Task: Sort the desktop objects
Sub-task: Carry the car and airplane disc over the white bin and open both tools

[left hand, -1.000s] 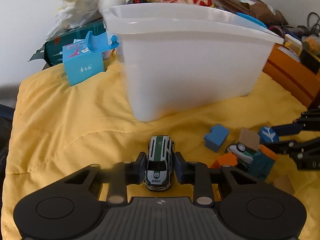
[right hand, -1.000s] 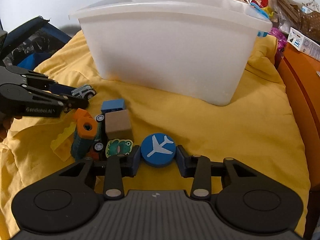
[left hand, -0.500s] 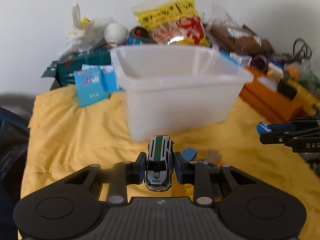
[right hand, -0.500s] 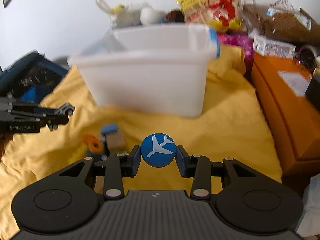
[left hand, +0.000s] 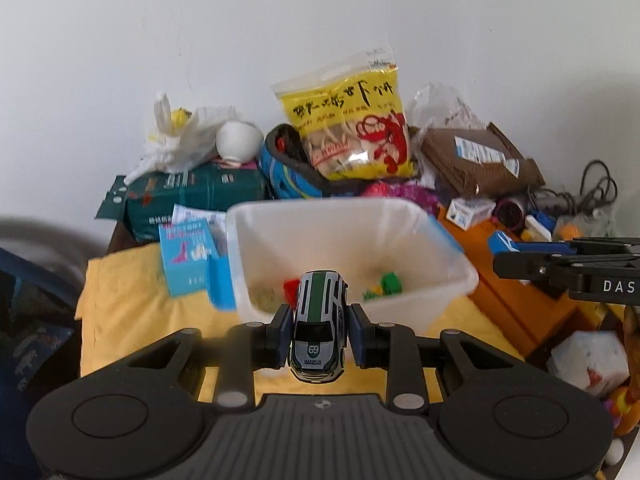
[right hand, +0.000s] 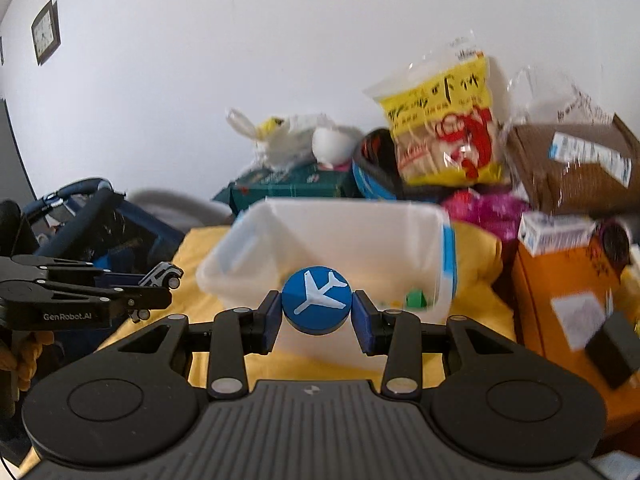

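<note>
Toy car [left hand: 319, 326], numbered 69 and clamped in our left gripper [left hand: 319, 334], hung before the white bin [left hand: 456, 268] on the yellow-clothed worktop [left hand: 120, 300]. We faced a white wall [right hand: 200, 80] with a clock [right hand: 45, 32]. Our right gripper [right hand: 317, 312], its neighbour marked GenRobot.AI, pinched a blue airplane disc [right hand: 317, 305].
</note>
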Motion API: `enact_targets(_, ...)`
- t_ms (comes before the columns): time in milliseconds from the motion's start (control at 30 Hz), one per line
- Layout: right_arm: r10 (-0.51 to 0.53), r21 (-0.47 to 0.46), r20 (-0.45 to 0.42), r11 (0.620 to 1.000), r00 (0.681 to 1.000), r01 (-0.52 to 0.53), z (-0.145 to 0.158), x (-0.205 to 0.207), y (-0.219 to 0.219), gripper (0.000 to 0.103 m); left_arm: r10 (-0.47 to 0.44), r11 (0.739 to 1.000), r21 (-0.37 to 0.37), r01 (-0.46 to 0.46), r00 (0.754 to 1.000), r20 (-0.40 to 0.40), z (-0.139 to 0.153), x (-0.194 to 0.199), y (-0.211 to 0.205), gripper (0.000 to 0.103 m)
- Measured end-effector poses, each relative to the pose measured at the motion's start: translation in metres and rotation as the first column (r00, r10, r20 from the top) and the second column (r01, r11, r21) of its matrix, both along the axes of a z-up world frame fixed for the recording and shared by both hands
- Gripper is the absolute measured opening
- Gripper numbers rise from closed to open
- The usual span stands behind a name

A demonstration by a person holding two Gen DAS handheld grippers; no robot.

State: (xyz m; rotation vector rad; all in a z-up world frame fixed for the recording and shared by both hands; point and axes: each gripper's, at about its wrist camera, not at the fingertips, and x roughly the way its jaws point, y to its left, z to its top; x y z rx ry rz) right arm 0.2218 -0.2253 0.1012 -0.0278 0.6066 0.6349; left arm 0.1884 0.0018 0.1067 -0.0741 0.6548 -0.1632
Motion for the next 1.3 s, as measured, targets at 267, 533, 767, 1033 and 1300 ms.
enact_targets(267, -0.016, -0.010, 0.006, 1.000, 1.000, 0.016, 0.034, 0.031, 0.010, 0.042, 0.026, 1.000, 0.000, -0.026, 1.000, 0.013, 0.035, 0.034, 0.001, 0.033)
enact_targets(533, -0.023, -0.022, -0.055, 1.000, 0.998, 0.022, 0.050, 0.060, 0.017, 0.042, 0.003, 1.000, 0.014, -0.002, 0.999, -0.038, 0.045, 0.063, -0.005, 0.033)
enact_targets(767, -0.036, -0.085, -0.136, 0.996, 0.990, 0.024, 0.043, 0.090, 0.026, 0.042, 0.004, 1.000, 0.018, -0.002, 0.995, -0.097, 0.046, 0.091, -0.005, 0.033)
enact_targets(1033, -0.062, -0.116, -0.198, 0.992, 0.978, 0.040, 0.030, 0.109, 0.032, 0.042, 0.008, 1.000, 0.018, -0.005, 0.986, -0.167, 0.036, 0.113, -0.002, 0.033)
enact_targets(1300, -0.104, -0.179, -0.201, 0.982, 0.974, 0.068, 0.017, 0.123, 0.040, 0.056, 0.068, 0.995, 0.080, -0.055, 0.983, -0.168, 0.025, 0.122, -0.001, 0.063)
